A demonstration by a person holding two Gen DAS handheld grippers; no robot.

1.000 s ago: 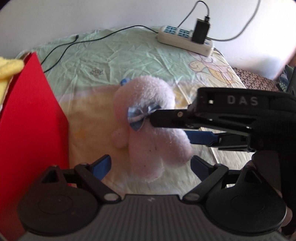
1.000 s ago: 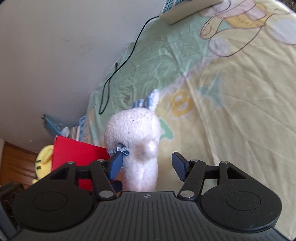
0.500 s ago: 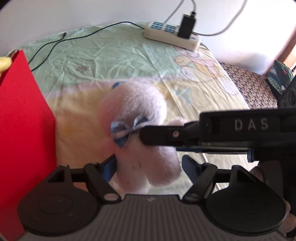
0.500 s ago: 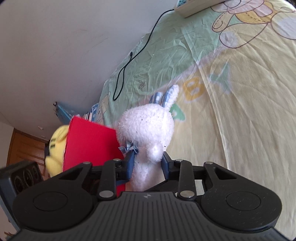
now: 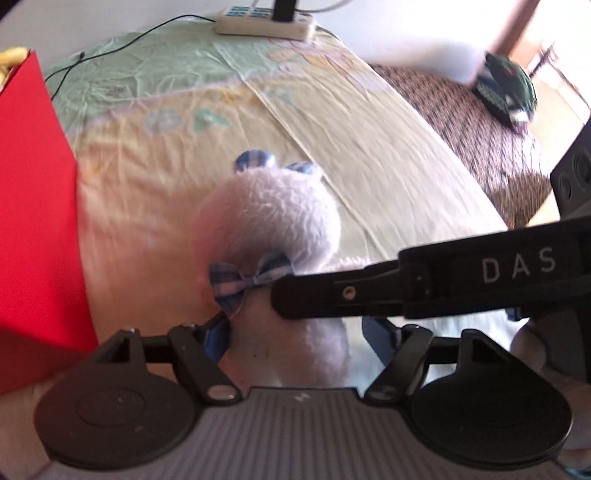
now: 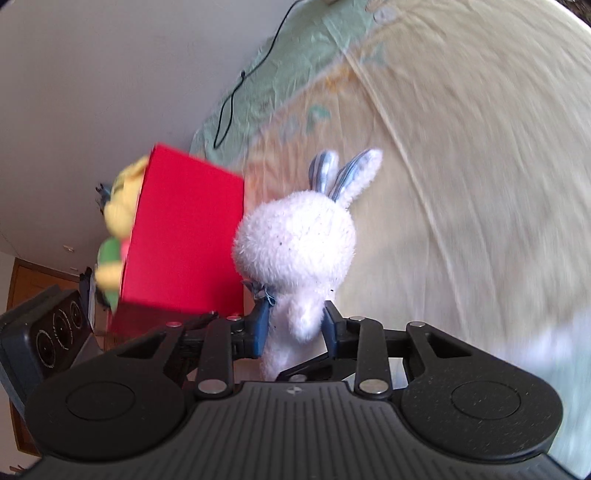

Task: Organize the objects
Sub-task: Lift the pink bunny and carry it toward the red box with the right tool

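A white plush bunny (image 6: 295, 247) with striped blue ears and a checked bow is lifted off the bedsheet. My right gripper (image 6: 293, 326) is shut on its body below the head. In the left wrist view the bunny (image 5: 269, 221) sits between the open fingers of my left gripper (image 5: 299, 336), which do not press on it; the right gripper's black arm (image 5: 424, 284) crosses from the right. A red box (image 6: 184, 240) stands just left of the bunny, with a yellow plush toy (image 6: 122, 206) showing at its far side.
The bed has a yellow and green cartoon sheet (image 5: 332, 122). A white power strip (image 5: 264, 26) with a plugged charger and a thin black cable (image 5: 122, 46) lie at the far edge. A brown patterned mat (image 5: 476, 125) and a dark round object (image 5: 506, 85) lie to the right.
My right gripper closed on the bunny and raised it upright off the sheet, beside the red box. My left gripper came in closer around the bunny's lower body and stayed open.
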